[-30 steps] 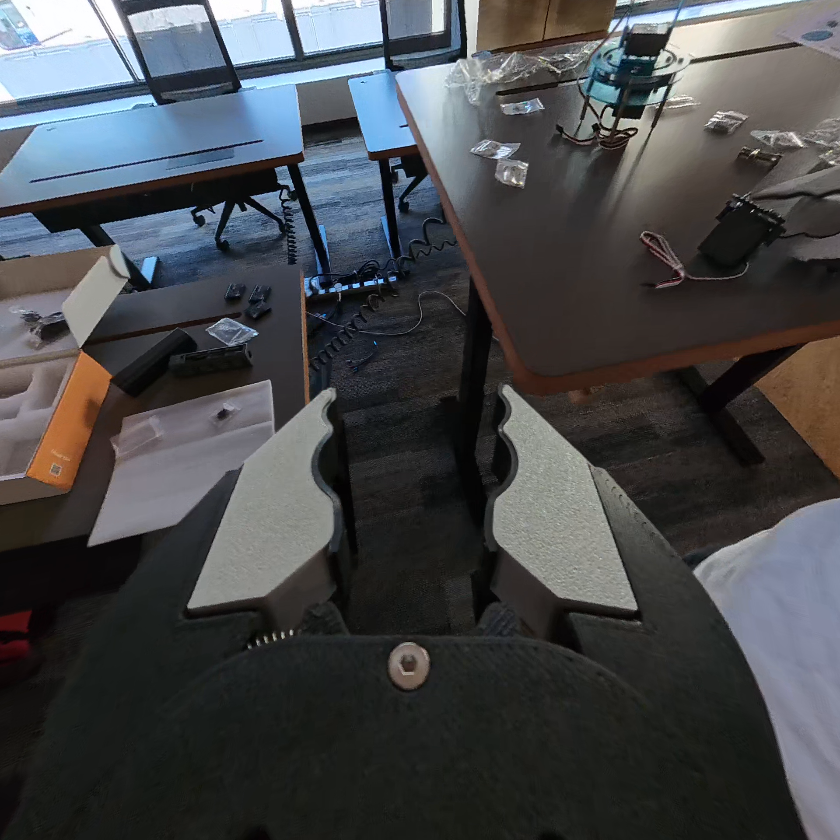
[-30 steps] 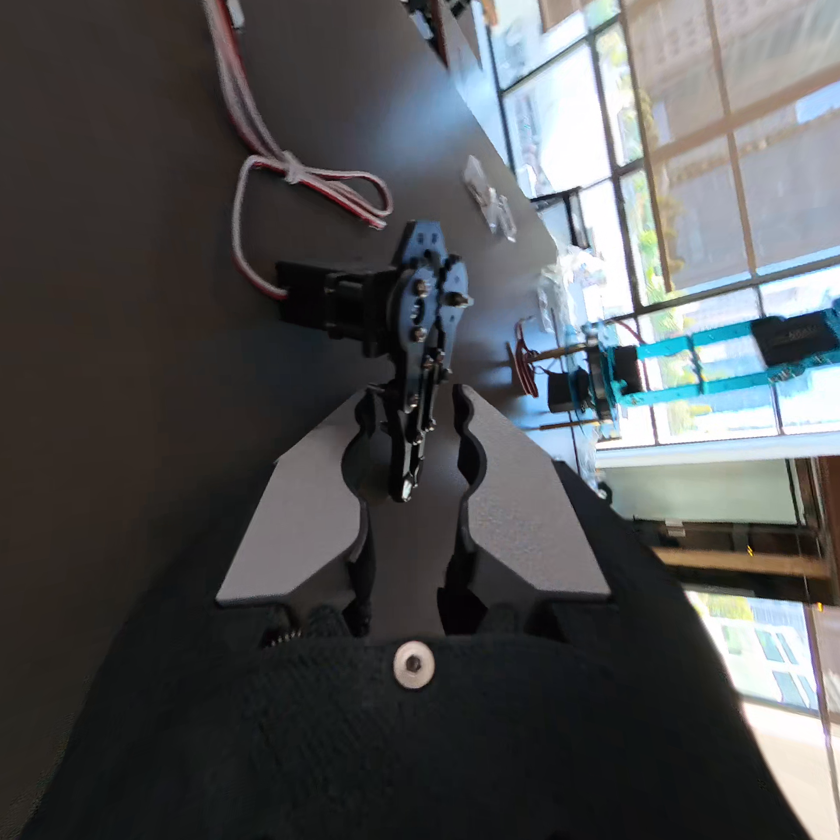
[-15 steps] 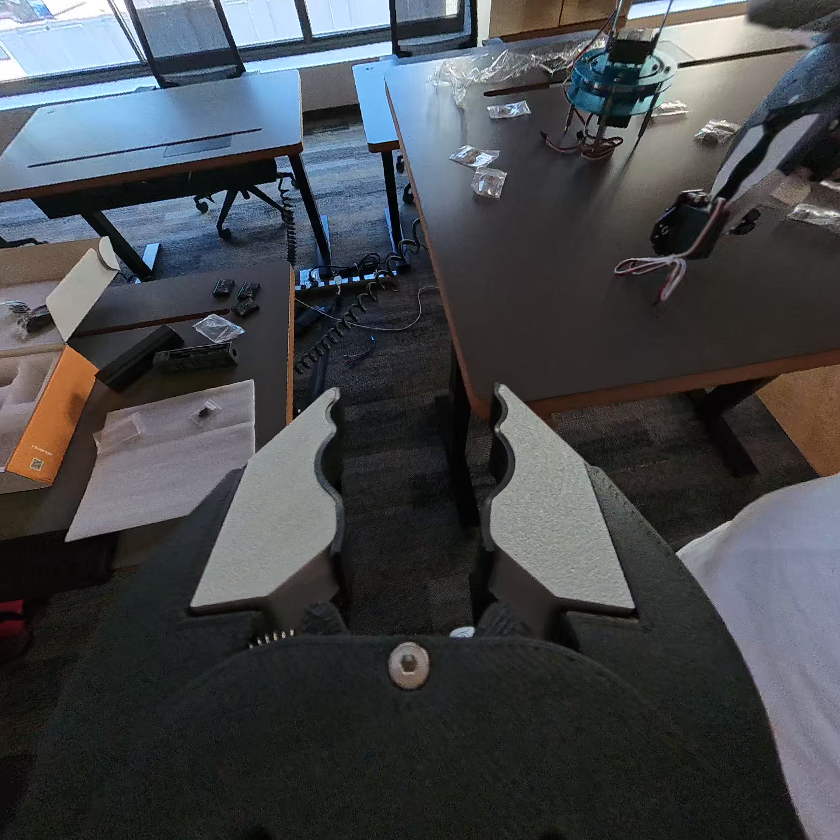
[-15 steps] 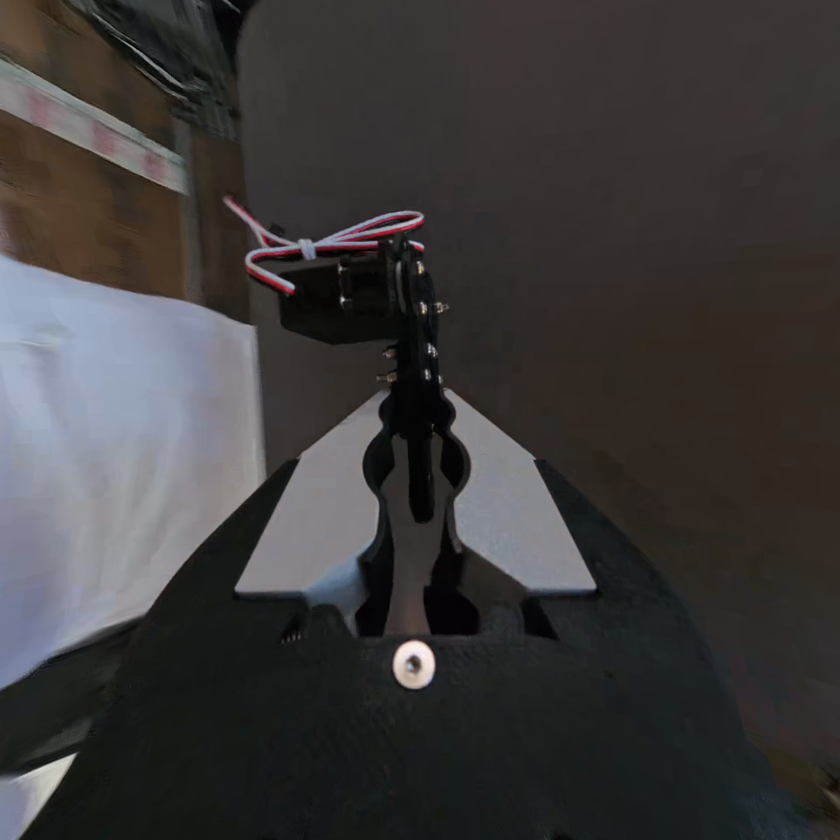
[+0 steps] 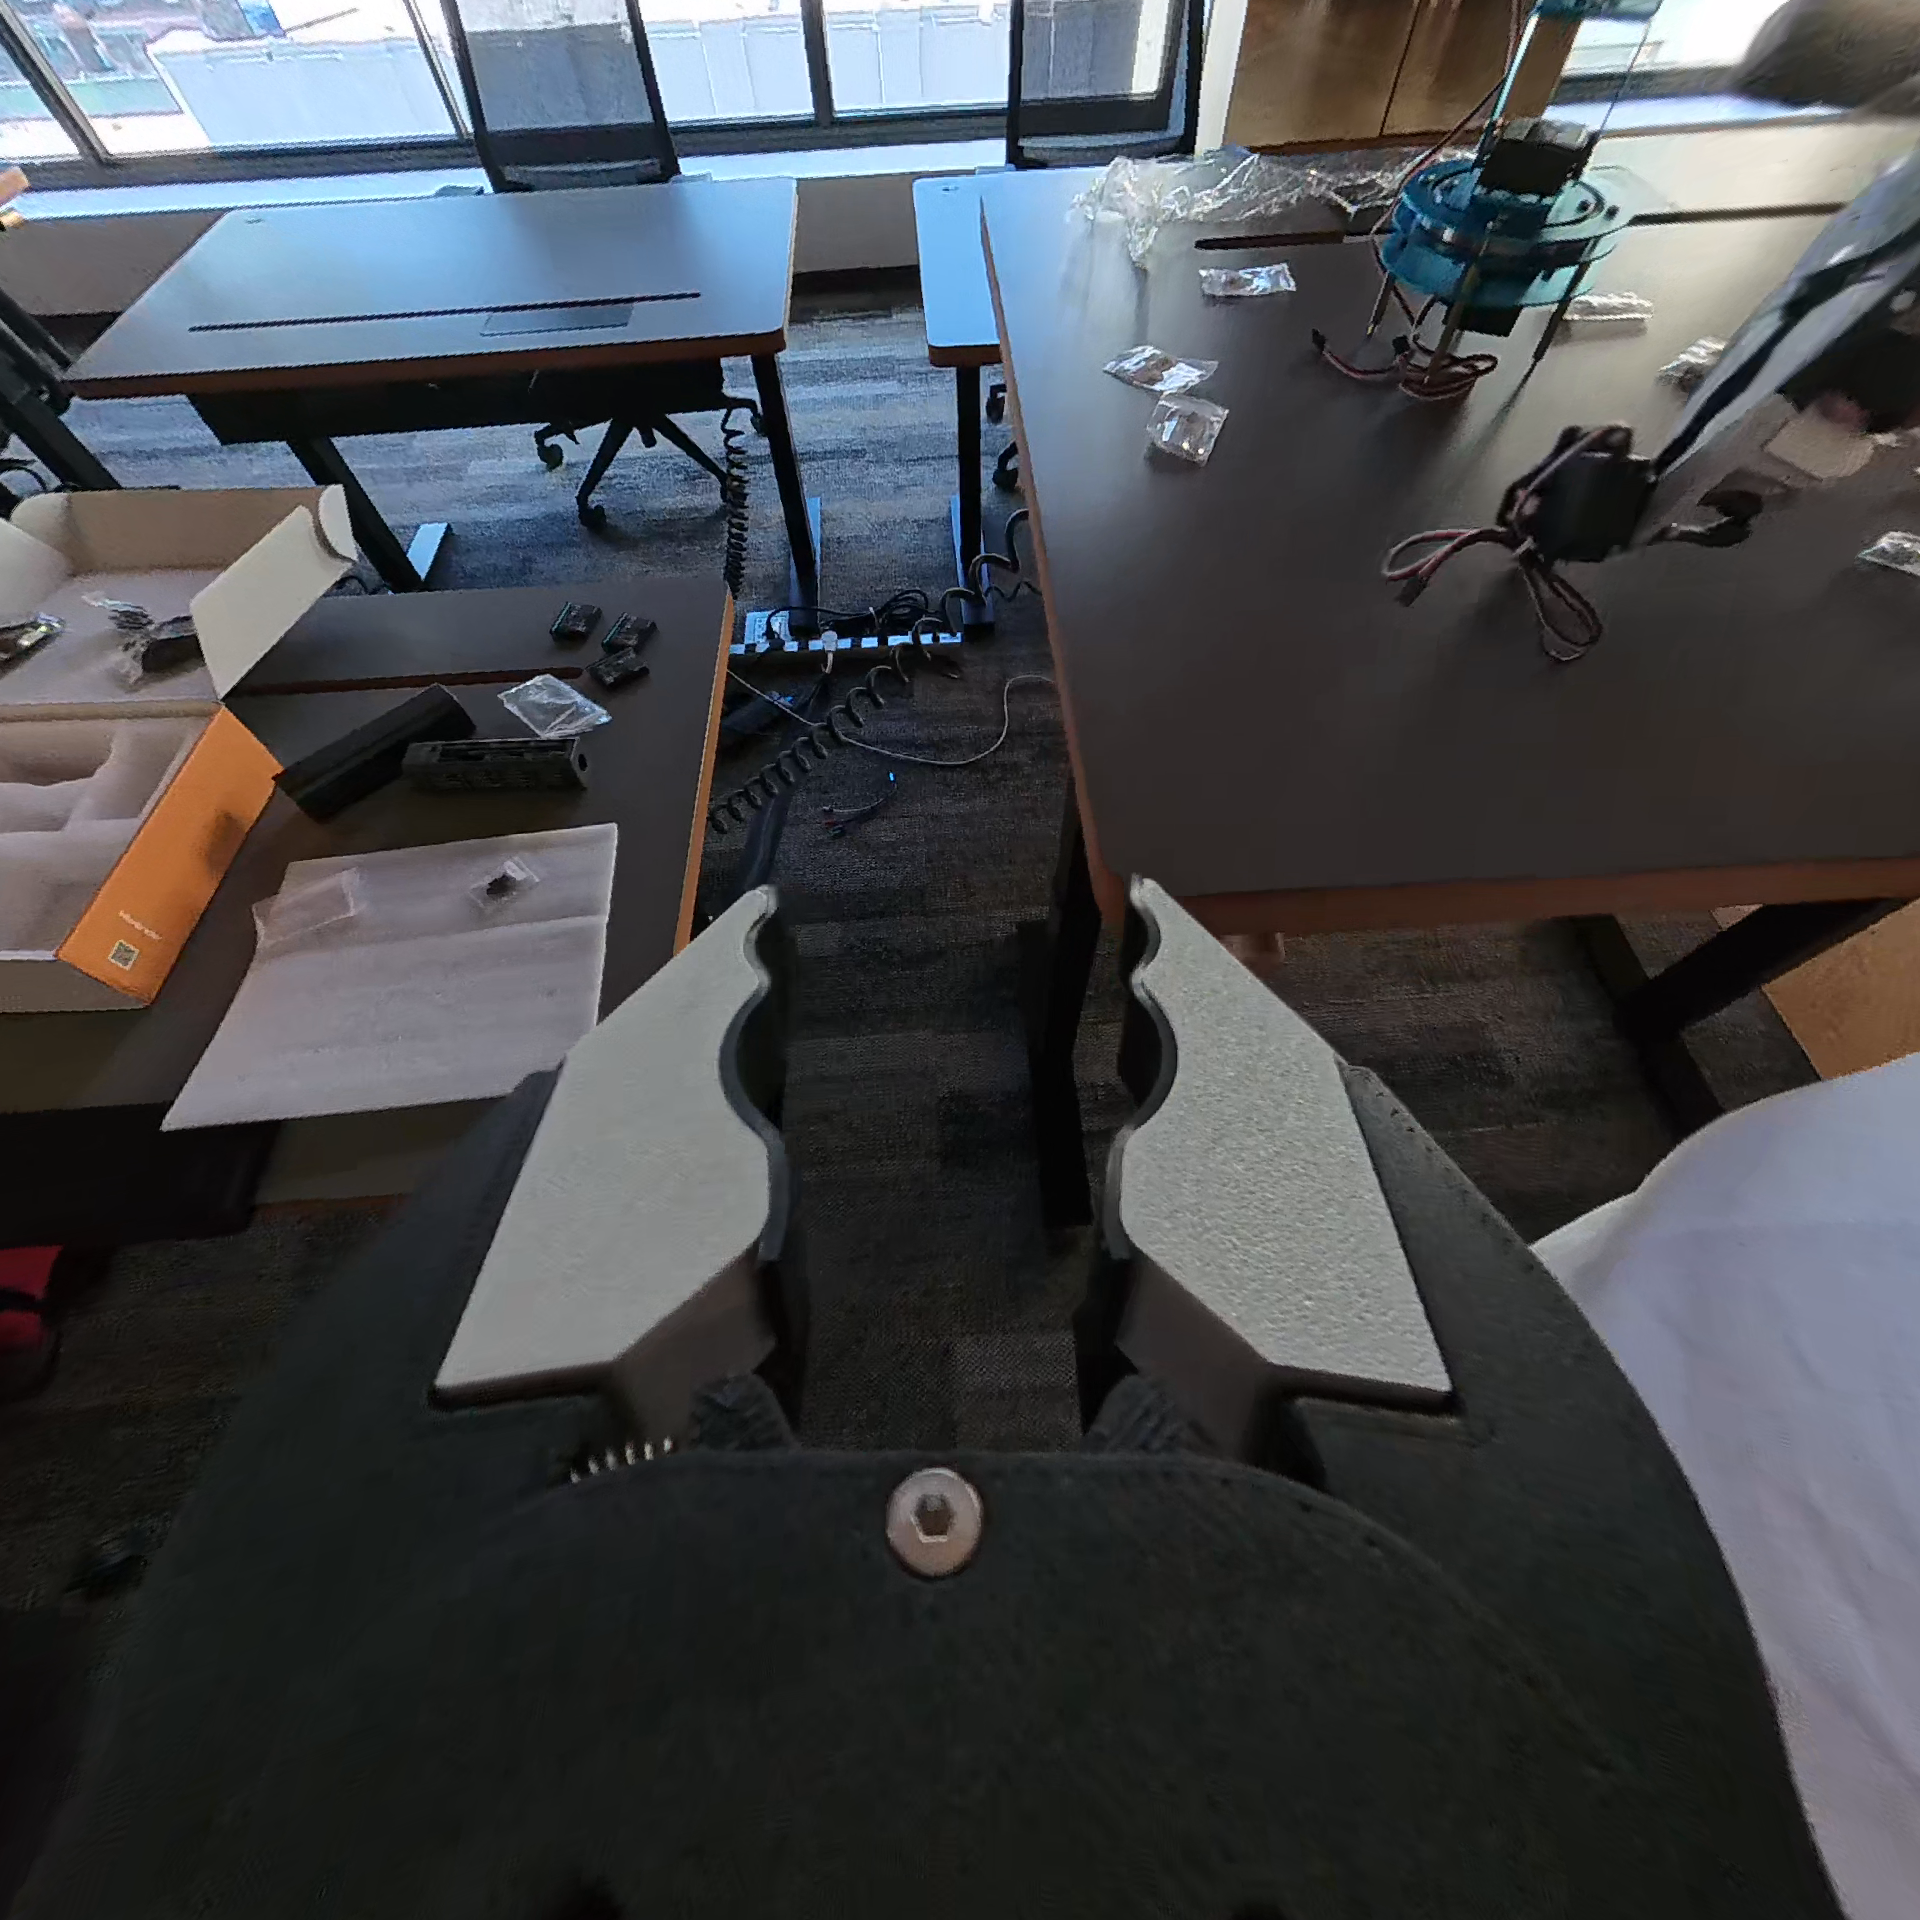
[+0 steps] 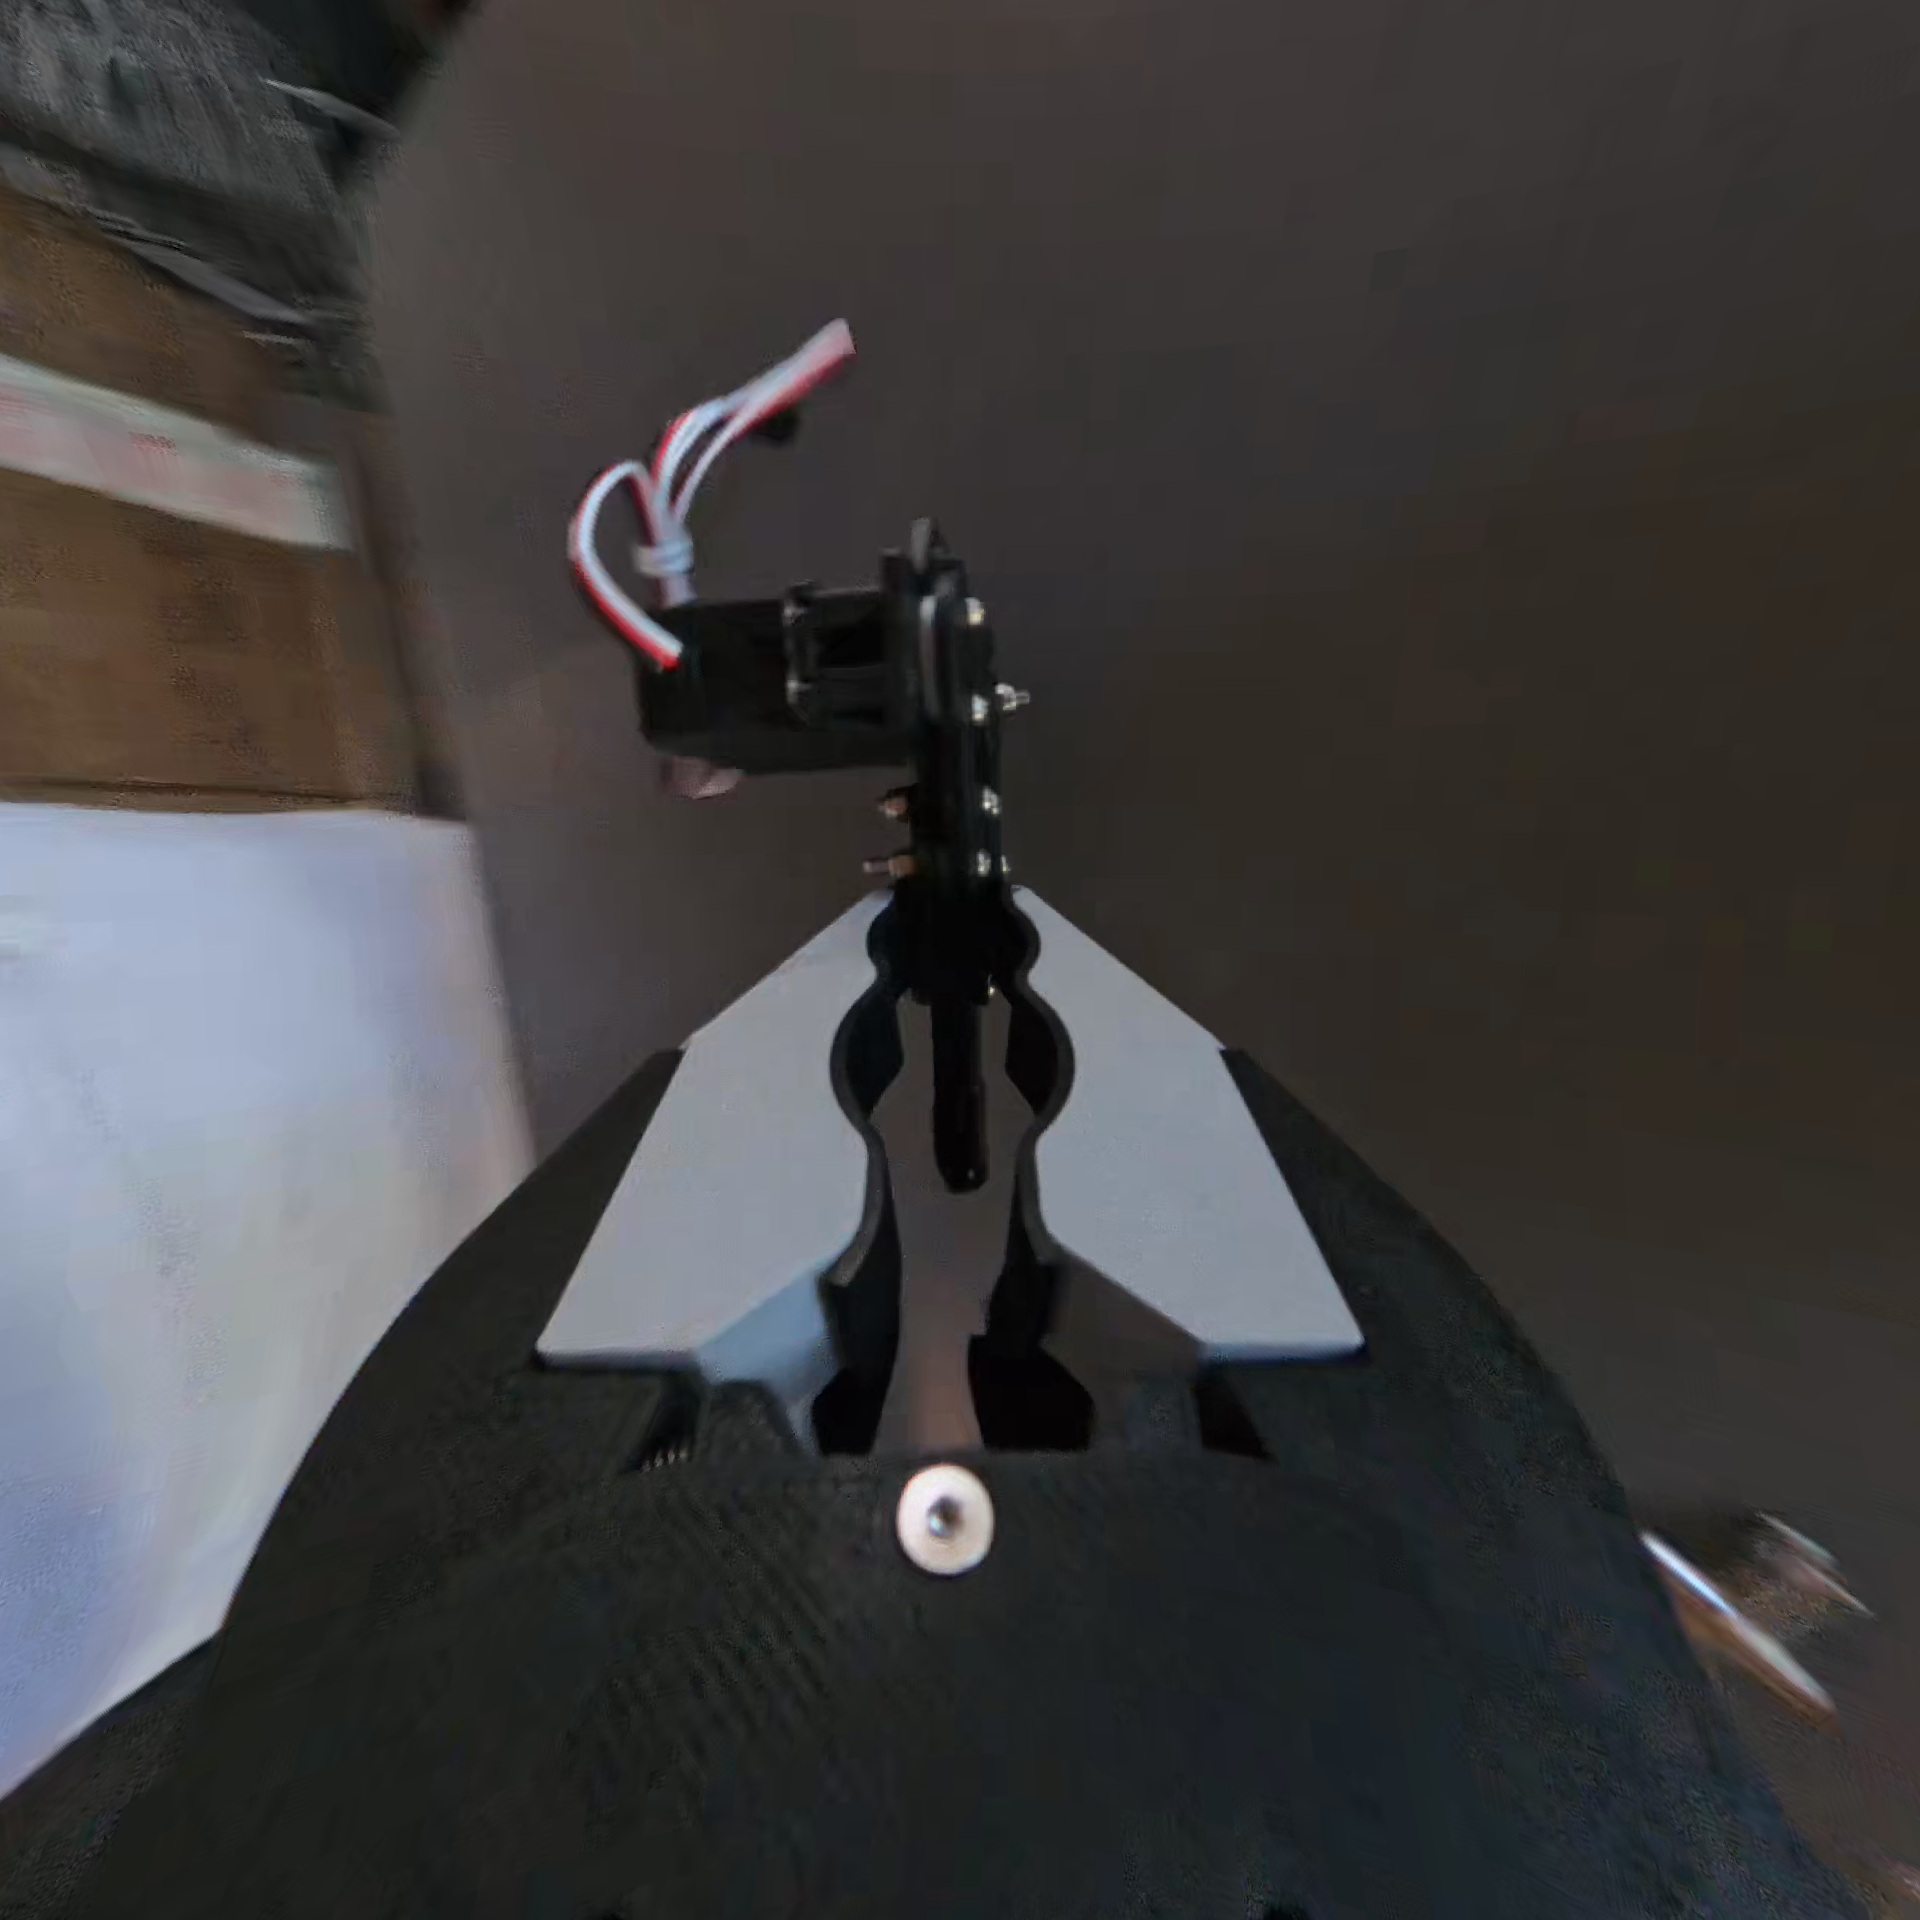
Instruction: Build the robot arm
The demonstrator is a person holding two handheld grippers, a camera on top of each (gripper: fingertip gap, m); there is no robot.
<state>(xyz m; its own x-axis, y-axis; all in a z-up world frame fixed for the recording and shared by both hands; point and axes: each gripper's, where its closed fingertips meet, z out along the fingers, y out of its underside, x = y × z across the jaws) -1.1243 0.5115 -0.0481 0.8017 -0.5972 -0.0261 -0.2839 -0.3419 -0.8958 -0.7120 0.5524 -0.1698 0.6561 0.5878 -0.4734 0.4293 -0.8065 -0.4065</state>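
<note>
- The right gripper (image 6: 948,940) is clamped on the thin black bracket plate (image 6: 961,935) of a small black servo assembly (image 6: 769,691); the jaws meet on the plate's edge and the servo body juts out to the left, beyond the fingertips
- A second ago the jaws stood apart around this plate while the servo lay on the dark table (image 5: 1351,727); since then they have closed and the part is carried clear of the surface, so the pickup appears to have succeeded
- The servo's red and white wire bundle (image 6: 675,488) now trails upward and loose, where it lay flat on the table a second earlier
- The right wrist view is blurred, suggesting the hand is moving; a white sleeve (image 6: 208,1143) fills its left side
- The left gripper (image 5: 951,914) holds nothing, its jaws wide apart over carpet between two tables, much as a second ago
- In the left wrist view the lifted servo hangs over the table's right part, near a blue round stand (image 5: 1496,223) and small clear bags (image 5: 1184,426)
</note>
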